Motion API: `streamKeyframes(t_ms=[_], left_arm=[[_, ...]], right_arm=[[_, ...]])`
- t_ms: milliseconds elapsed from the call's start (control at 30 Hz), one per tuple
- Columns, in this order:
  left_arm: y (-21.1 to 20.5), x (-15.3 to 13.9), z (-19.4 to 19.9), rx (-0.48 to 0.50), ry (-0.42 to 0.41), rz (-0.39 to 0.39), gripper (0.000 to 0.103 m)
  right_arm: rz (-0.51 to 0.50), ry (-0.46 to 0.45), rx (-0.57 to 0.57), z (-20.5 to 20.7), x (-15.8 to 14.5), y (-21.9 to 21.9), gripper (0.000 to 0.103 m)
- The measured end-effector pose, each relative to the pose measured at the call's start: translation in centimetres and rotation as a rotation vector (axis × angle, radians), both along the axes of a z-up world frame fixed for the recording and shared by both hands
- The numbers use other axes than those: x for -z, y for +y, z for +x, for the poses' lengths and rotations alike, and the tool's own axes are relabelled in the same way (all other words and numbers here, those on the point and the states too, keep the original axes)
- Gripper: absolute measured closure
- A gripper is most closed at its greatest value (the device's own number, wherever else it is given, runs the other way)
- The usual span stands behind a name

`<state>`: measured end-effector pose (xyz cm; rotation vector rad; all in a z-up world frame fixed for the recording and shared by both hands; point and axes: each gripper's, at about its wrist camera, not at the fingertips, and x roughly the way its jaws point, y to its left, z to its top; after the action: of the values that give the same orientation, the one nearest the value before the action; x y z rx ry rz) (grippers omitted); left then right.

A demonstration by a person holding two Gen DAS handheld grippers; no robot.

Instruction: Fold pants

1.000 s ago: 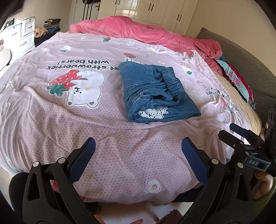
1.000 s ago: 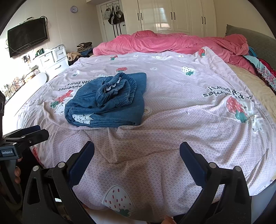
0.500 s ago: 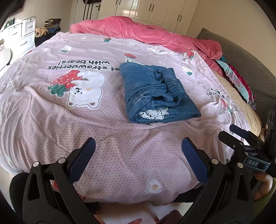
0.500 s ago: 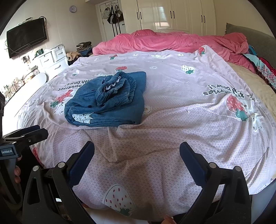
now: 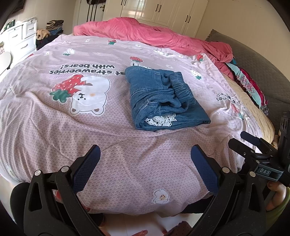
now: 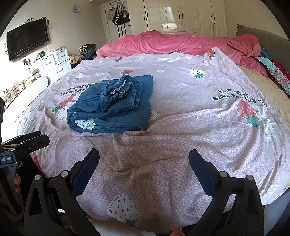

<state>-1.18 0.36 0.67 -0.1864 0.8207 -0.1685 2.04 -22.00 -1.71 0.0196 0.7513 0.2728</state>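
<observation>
White wardrobes [image 6: 181, 16] and a wall-mounted TV [image 6: 27, 39] frame the bedroom, and most of both views is filled by the bed [image 5: 126, 172], spread with a pale strawberry-and-bear print sheet [image 6: 190, 112]. A crumpled pink duvet [image 5: 154, 36] lies along its far side, well beyond both tools.

Ahead of the left tool [image 5: 145, 168] and slightly to its right sit the folded jeans [image 5: 163, 101]; from the right tool [image 6: 144, 170] they lie ahead and to its left. They form a compact denim bundle, elastic waistband [image 6: 121, 92] bunched on top and a bit of white lace trim [image 5: 161, 120] showing at the near edge.

Both tools hover over the near edge of the bed with jaws spread wide and nothing between them, well apart from the jeans.

The fold looks essentially finished. If any tidying remains, it would be best to press the lumpy waistband flat and tuck the lace in, pinching only the top layers so the stack beneath does not slide.
</observation>
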Motion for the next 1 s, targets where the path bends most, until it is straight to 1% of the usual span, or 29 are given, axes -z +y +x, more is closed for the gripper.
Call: streamKeyframes(t_ms=[567,767,900,933,967,1000], left_arm=[[0.1,0.1,0.1,-0.006,0.005,0.003,0.009],[0.3,0.4,0.2,-0.006,0.020,0.009,0.009],[0.1,0.3,0.5,0.018,0.023,-0.001,0.009],[0.0,0.2,0.5,0.027,0.020,0.000,0.009],[-0.1,0.0,0.6,0.028,0.016,0.018,0.009],[-0.1,-0.1,0.7,0.015,0.019,0.031,0.009]], right_arm=[[-0.010,0.011,0.010,0.2,0.3,-0.1,0.004],[-0.018,0.017,0.015,0.4,0.3,-0.1,0.004],[-0.036,0.018,0.022,0.7,0.2,-0.3,0.004],[-0.040,0.020,0.026,0.8,0.2,-0.3,0.004],[-0.046,0.021,0.031,0.9,0.2,-0.5,0.004],[-0.052,0.022,0.036,1.0,0.2,-0.7,0.004]])
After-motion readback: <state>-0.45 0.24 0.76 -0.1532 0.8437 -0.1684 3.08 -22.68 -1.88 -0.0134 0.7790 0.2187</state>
